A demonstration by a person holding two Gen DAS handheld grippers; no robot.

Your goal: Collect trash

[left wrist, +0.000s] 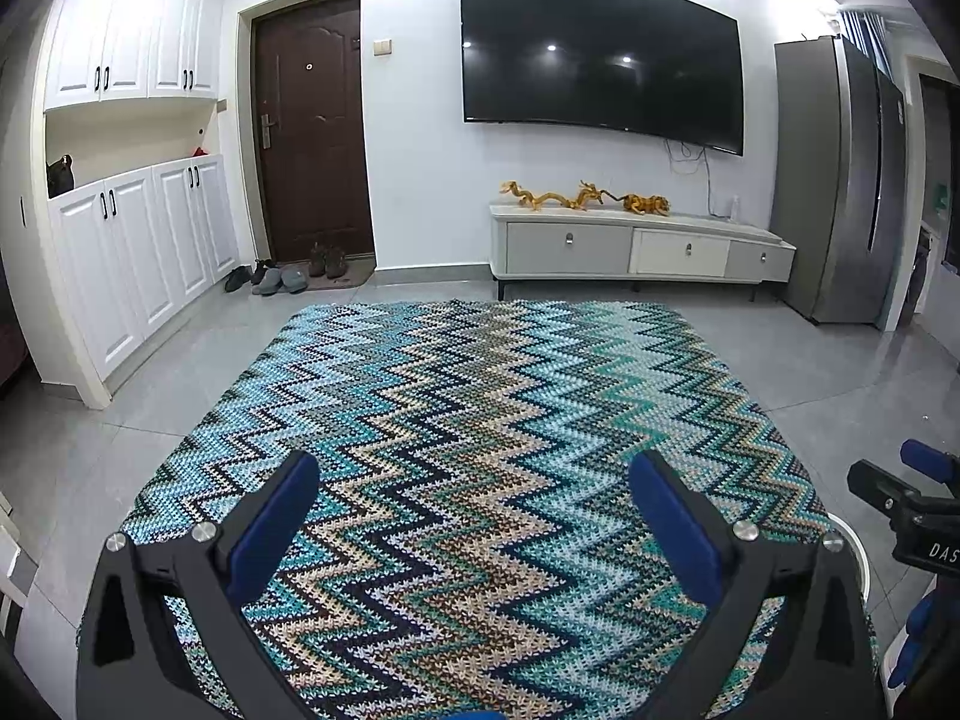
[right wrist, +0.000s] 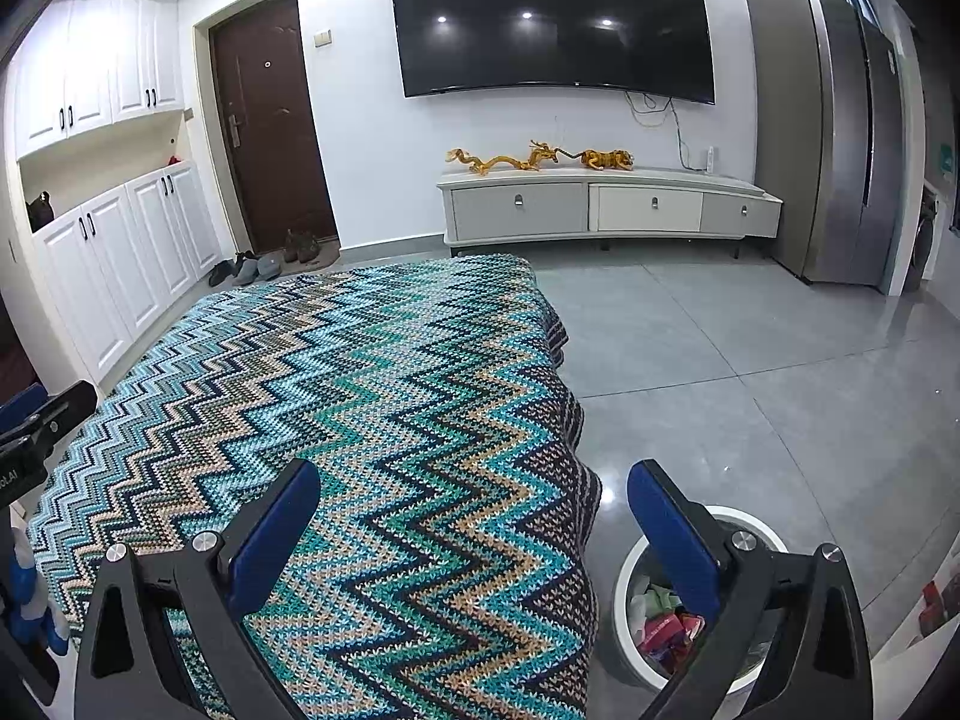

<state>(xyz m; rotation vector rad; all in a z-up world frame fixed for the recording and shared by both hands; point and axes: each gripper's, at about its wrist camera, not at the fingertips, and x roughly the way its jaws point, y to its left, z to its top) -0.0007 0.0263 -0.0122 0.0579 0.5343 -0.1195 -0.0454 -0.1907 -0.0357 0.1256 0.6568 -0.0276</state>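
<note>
My left gripper (left wrist: 474,474) is open and empty above a table covered with a zigzag teal cloth (left wrist: 468,396). My right gripper (right wrist: 474,480) is open and empty over the table's right edge. A round white trash bin (right wrist: 630,564) stands on the floor just right of the table, under my right finger (right wrist: 672,540); it holds crumpled wrappers and paper (right wrist: 666,618). The bin's rim (left wrist: 855,540) shows in the left wrist view, behind my left gripper's right finger. My right gripper also appears at that view's right edge (left wrist: 912,492). No loose trash shows on the cloth.
A TV (left wrist: 600,54) hangs above a low white cabinet (left wrist: 636,249) with dragon figurines. A brown door (left wrist: 312,132) with shoes (left wrist: 282,276), white cupboards (left wrist: 138,240) at left, and a grey fridge (left wrist: 840,180) at right. Grey tiled floor (right wrist: 750,360) surrounds the table.
</note>
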